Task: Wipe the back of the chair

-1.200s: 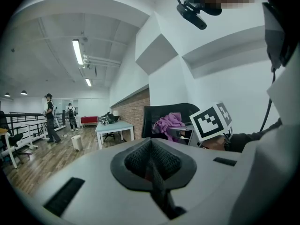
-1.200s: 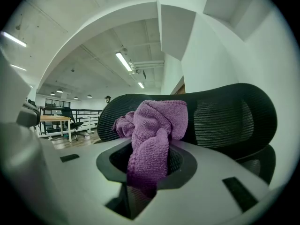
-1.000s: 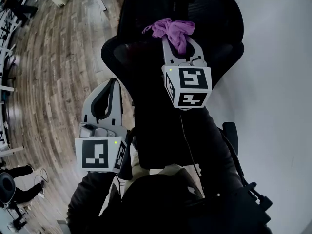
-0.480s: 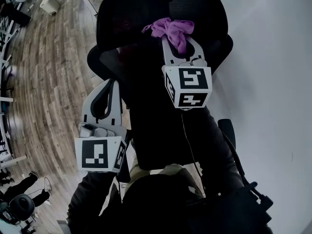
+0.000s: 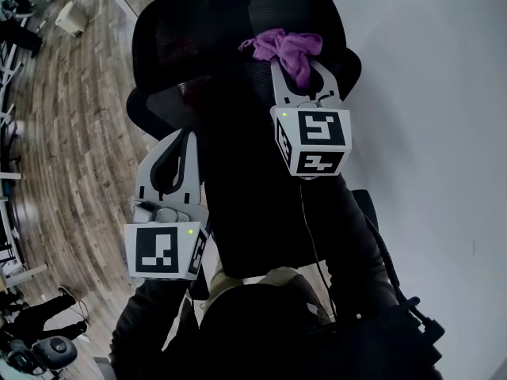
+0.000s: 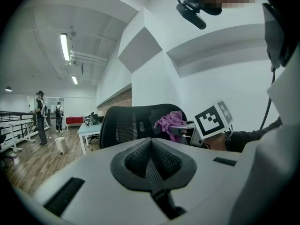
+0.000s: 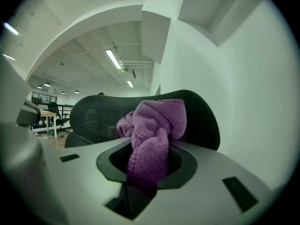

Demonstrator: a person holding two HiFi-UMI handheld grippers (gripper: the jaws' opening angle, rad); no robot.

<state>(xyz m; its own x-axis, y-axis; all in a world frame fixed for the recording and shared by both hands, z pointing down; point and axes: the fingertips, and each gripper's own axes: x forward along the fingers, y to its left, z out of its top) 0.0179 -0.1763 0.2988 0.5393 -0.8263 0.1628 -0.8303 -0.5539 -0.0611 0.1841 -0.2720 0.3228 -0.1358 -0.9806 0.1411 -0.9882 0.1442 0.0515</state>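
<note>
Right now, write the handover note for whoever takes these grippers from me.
Right claw: shut on the purple cloth, held at the top edge of the chair back.
Left claw: shut, empty, lower down at the chair's left side.
Done: cloth gripped and brought to the chair; how much is wiped cannot be told.
Left: wipe across and down the back, likely starting from the top.

Holds the right gripper (image 5: 299, 63) stretched forward, jaws clamped on a purple cloth (image 7: 157, 125) bunched between them. Holds the left gripper (image 5: 181, 137) lower, drawn back, jaws pressed together.
</note>
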